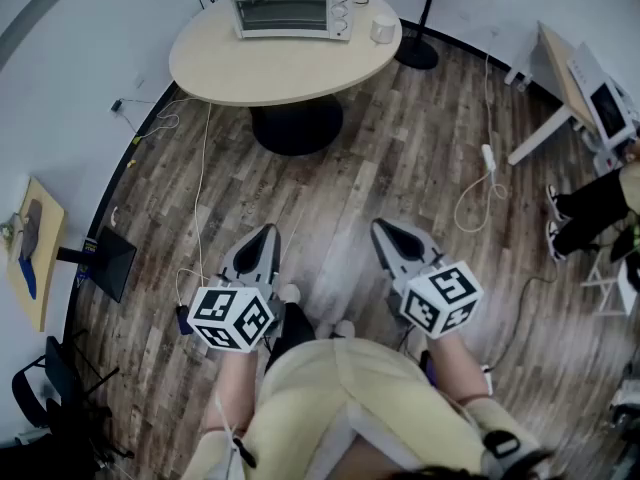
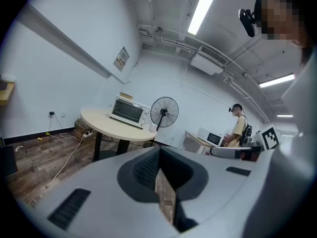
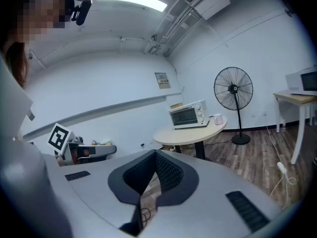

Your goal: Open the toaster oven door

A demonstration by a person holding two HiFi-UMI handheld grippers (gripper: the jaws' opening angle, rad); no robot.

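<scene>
The toaster oven [image 1: 291, 6] sits on the far side of the round tabletop [image 1: 285, 68], well apart from me across a stretch of wooden floor [image 1: 400, 158], so all of the reach is still ahead. Its door [image 1: 283, 12] is closed and faces me. The door's long axis runs left to right, with the knobs at its right end. I judge the handle runs along the top edge, but it is too small to make out from here. My left gripper [image 1: 268, 230] and right gripper [image 1: 385, 226] are both held low in front of my body, about equally far from the oven. Each pair of fingers is pressed together with nothing between them. In the left gripper view the oven lies a little left of where the fingers aim, and in the right gripper view it lies a little right. The 2 grippers therefore point slightly inward, and the oven lies between their lines. In the head view it is more nearly straight ahead of my left gripper, so I judge that one has the shorter sideways correction. Either way I must walk up to the tabletop before the fingers can open.
</scene>
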